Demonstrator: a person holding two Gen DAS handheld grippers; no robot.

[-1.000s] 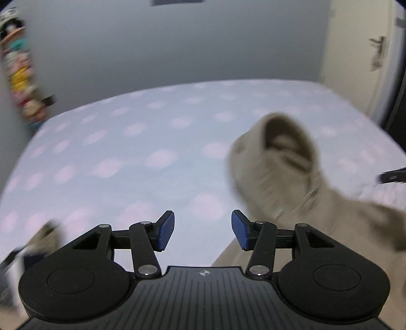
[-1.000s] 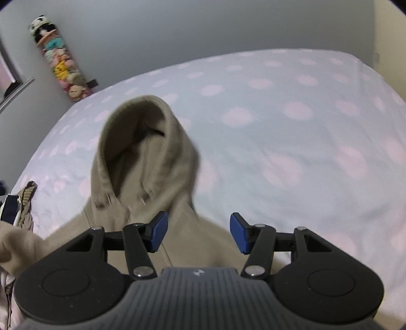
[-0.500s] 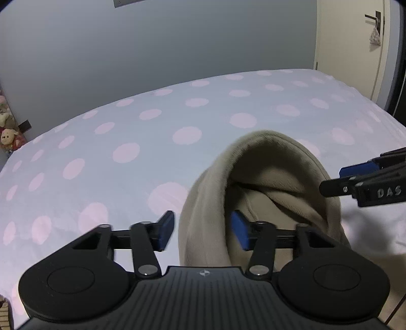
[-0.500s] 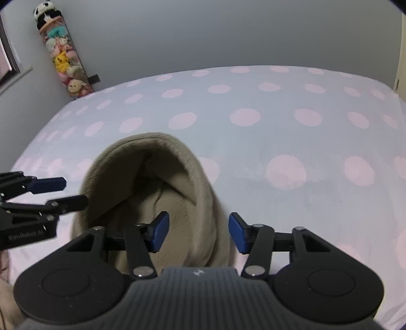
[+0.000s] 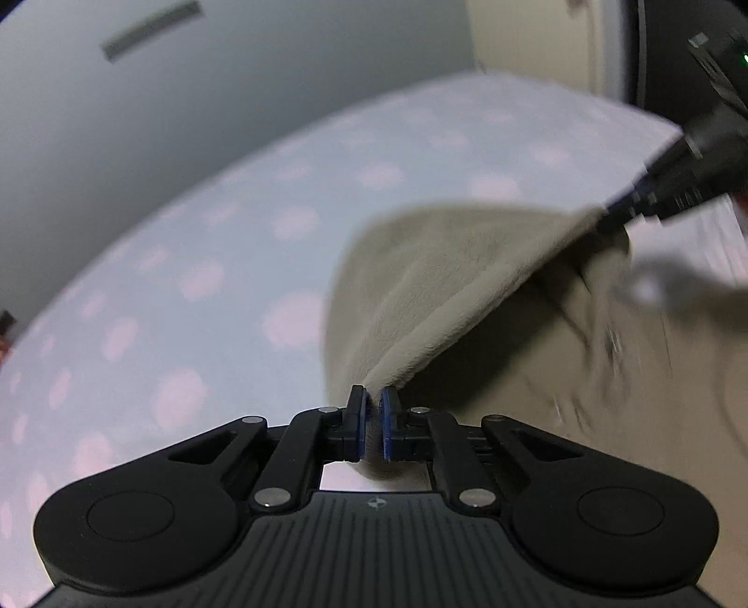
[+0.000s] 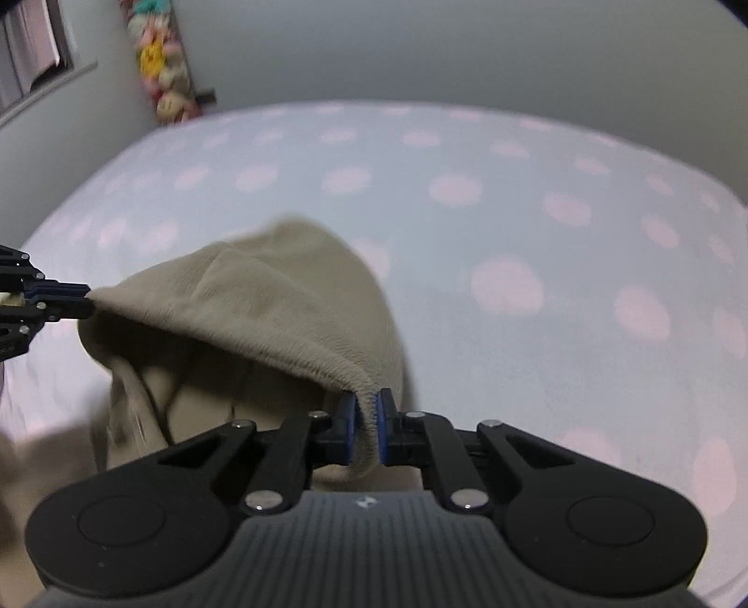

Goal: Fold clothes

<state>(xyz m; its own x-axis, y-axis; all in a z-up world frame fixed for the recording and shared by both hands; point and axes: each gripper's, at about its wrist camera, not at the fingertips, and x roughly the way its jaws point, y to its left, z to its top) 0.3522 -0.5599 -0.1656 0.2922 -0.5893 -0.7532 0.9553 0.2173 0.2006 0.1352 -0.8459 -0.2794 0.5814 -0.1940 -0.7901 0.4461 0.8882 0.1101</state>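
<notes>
Both jaws are clamped down to the thickness of the cloth. Left gripper [image 5: 372, 411] pinches one end of the beige hoodie's [image 5: 449, 280] hood rim; right gripper [image 6: 364, 411] pinches the other end, so the rim stretches taut between them above the bed [image 6: 514, 210], the body trailing down toward 5 o'clock in the left view. Only a narrow band of thick fleece sits between each pair of pads; a hard tug or uneven pull could probably slip it free, dropping the hood in a heap. Bed sheet is pale with pink dots. Grey walls stand behind, a hanging column of plush toys [image 6: 163, 61] at 11 o'clock in the right view, a cream door [image 5: 537, 37] at 1 o'clock in the left.
</notes>
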